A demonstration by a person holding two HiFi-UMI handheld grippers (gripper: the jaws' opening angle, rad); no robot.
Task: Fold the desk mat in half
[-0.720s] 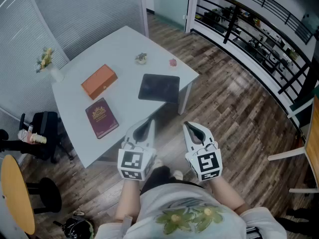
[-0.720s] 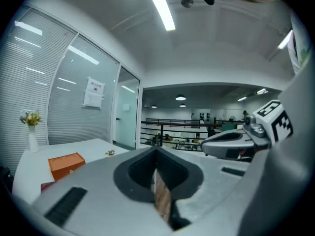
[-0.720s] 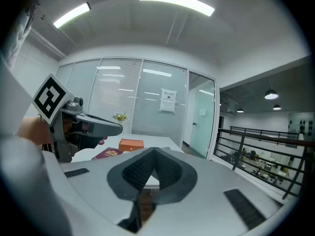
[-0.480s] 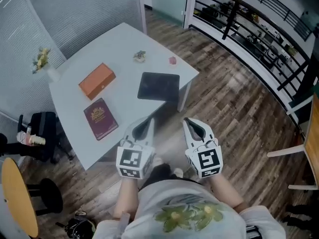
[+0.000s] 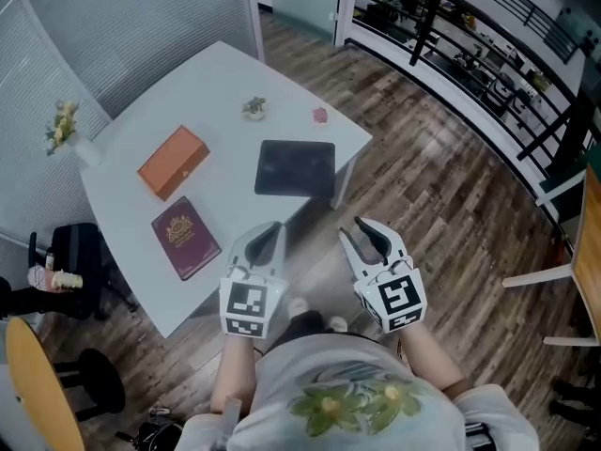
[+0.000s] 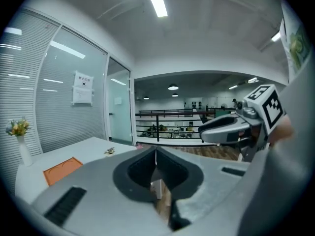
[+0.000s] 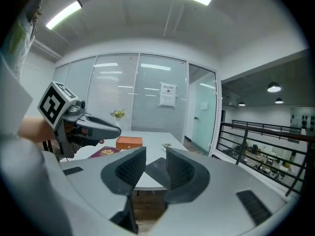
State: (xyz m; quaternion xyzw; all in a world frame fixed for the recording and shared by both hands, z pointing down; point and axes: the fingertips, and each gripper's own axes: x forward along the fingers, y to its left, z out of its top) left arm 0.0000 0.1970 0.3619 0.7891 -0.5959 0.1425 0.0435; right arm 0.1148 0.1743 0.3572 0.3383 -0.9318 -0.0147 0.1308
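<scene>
Claws idle before my table [image 5: 202, 92]: left claw [image 5: 267, 241] shut, empty; right claw [image 5: 362, 237] part open, empty. Flat desk mat [image 5: 296, 168] lies untouched near table's front edge. Scarcely anything moved since half-second ago; fold not begun, whole reach ahead.

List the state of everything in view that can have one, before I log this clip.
desk mat: unfolded, flat on the table
left gripper: shut, empty, short of the table
right gripper: open, empty, short of the table
red book: closed, lying flat
orange box: closed
vase: upright
</scene>
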